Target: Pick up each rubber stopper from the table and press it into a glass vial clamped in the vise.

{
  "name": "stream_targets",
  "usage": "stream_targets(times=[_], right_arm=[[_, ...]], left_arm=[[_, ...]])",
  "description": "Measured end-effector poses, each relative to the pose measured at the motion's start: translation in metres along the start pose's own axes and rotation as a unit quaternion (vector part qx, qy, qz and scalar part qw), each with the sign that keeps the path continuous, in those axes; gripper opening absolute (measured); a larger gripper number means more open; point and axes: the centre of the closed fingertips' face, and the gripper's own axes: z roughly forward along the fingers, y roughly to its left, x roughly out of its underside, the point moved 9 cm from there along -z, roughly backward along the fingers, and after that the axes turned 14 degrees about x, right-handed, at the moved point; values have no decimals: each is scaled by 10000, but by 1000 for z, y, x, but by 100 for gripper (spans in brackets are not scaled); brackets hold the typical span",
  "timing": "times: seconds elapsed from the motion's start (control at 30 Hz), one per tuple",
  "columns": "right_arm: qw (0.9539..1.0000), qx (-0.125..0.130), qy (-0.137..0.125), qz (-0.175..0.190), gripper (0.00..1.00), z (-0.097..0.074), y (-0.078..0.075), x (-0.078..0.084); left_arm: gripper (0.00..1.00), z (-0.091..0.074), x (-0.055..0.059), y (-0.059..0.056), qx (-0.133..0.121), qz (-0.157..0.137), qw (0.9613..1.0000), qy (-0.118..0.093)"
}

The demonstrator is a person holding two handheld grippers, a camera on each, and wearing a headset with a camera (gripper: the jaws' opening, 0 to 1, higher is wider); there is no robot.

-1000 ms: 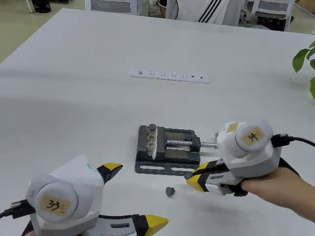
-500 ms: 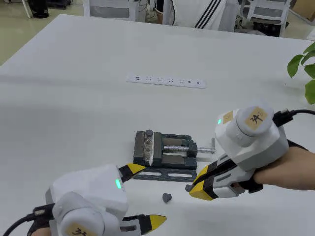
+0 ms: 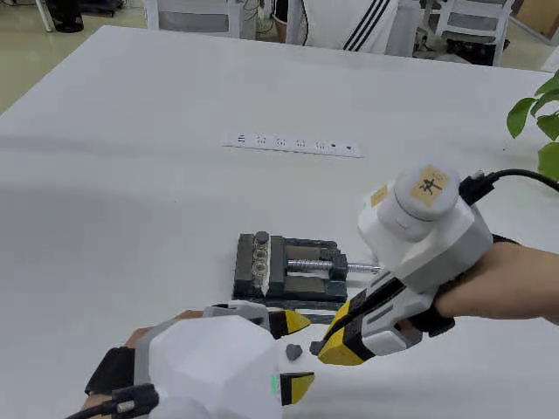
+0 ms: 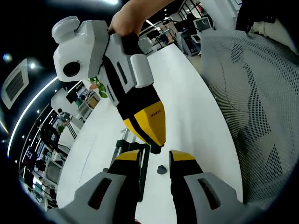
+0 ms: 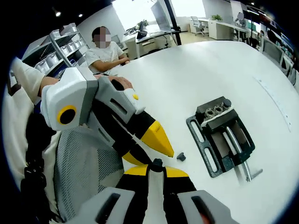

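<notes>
Head view: the vise (image 3: 297,278) stands on the tabletop (image 3: 131,175) with its vials (image 3: 260,258) clamped upright, mouths up so they can be pressed from above. The far vial carries a seated stopper (image 3: 262,236). Near the vise a loose stopper (image 3: 293,351) lies on the tabletop between the jaws of the left gripper (image 3: 299,356), which are spread wide. The right gripper (image 3: 327,351) points its closed tips just beside it.

Left gripper view: the gripper's own jaws are parted with the loose stopper (image 4: 161,170) framed between them, likely lined up for a grasp. The right gripper comes in from above.

Right gripper view: the jaws are pinched on a held stopper (image 5: 157,163) at the very tips, probably to leave its plug end free for a vial. The loose stopper (image 5: 181,157) lies just beyond, and the vise (image 5: 222,135) is farther off.
</notes>
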Motion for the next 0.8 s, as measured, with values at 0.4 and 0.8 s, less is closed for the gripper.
stream_targets(times=[0.4,0.8], right_arm=[[9998,-77,-37,169,7,2,-2,-2],[9997,-112,-22,211,7,3,-3,-2]], left_arm=[[9,-3,-1,3,-19,155,9999,-28],[6,-2,-1,3,38,389,9992,36]])
